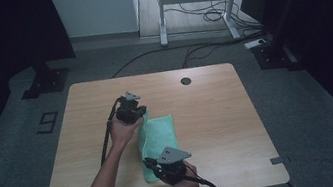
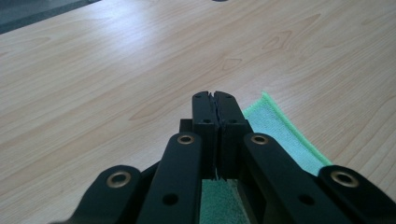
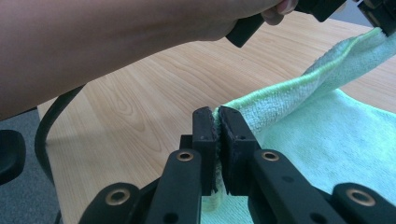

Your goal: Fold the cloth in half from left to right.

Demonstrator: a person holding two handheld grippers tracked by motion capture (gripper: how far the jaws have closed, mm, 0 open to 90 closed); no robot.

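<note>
Light green microfibre towel [image 1: 160, 140] lies on the wooden desk [image 1: 218, 115], a bit left of centre toward the near edge, partly folded over on itself. Its left edge is lifted off the desk and runs taut between the two grippers.

Left hand-held gripper [image 1: 138, 114] sits at the far end of that raised edge. In the left gripper view its jaws are pressed together, with green cloth [image 2: 285, 135] coming out beneath and to the right of them, so clamped on the towel's far corner. Left hand [image 1: 122, 130] grips it from below, forearm coming in from the bottom edge.

Right hand-held gripper [image 1: 158, 168] is at the near end of the towel, close to the desk's front edge. In the right gripper view its jaws are closed on the folded towel hem [image 3: 280, 100], terry pile pinched between the pads; the edge climbs to the upper right toward the other gripper.

Round cable grommet [image 1: 186, 81] sits near the desk's far edge. On the floor left of the desk, dark tape forms a "9" [image 1: 47, 122]. No brand or label readable on the towel or grippers.
</note>
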